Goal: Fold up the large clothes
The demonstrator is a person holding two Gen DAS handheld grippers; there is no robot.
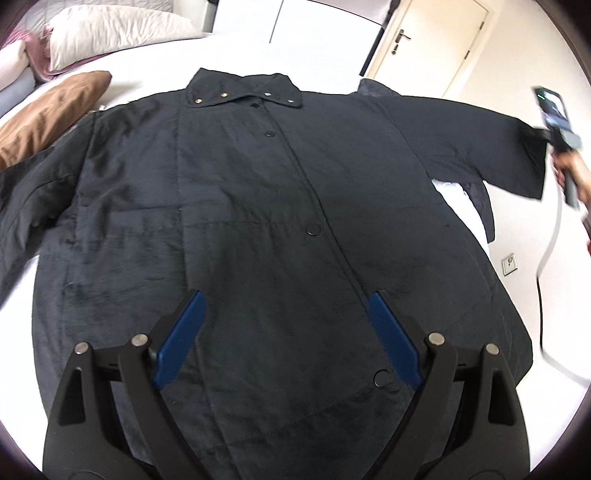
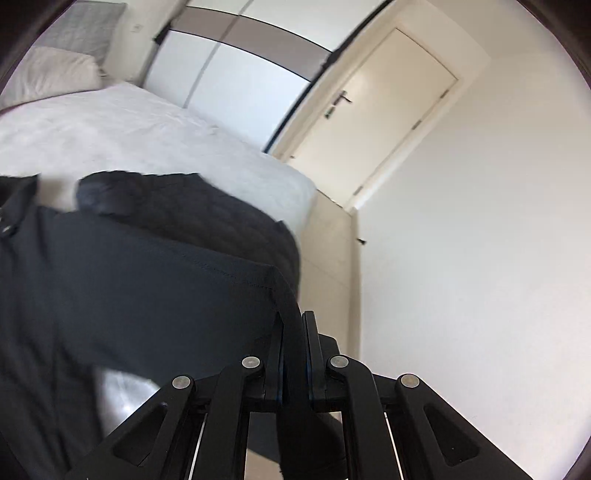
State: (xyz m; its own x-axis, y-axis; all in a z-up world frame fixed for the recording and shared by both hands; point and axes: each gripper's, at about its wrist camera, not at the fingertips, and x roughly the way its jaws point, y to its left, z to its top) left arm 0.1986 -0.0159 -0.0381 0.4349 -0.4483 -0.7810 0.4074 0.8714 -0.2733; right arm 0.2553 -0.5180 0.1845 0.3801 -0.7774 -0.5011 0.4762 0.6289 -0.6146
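Note:
A large black snap-front jacket [image 1: 258, 206] lies spread face up on the white bed [image 1: 236, 51], collar at the far end. My left gripper [image 1: 286, 317] hangs open above the jacket's lower front, nothing between its blue pads. The jacket's right sleeve [image 1: 480, 147] is stretched out and lifted off the bed's right side. My right gripper [image 2: 294, 325] is shut on the cuff end of that sleeve [image 2: 166, 280], the dark cloth pinched between its fingers. In the left wrist view the right gripper [image 1: 532, 134] shows at the far right edge, held by a hand.
A brown pillow [image 1: 48, 114] and a white pillow [image 1: 110, 33] lie at the bed's far left. A cream door [image 1: 439, 44] and wardrobe stand beyond the bed. A second dark garment [image 2: 207, 210] lies under the sleeve. Bare floor and wall fill the right side.

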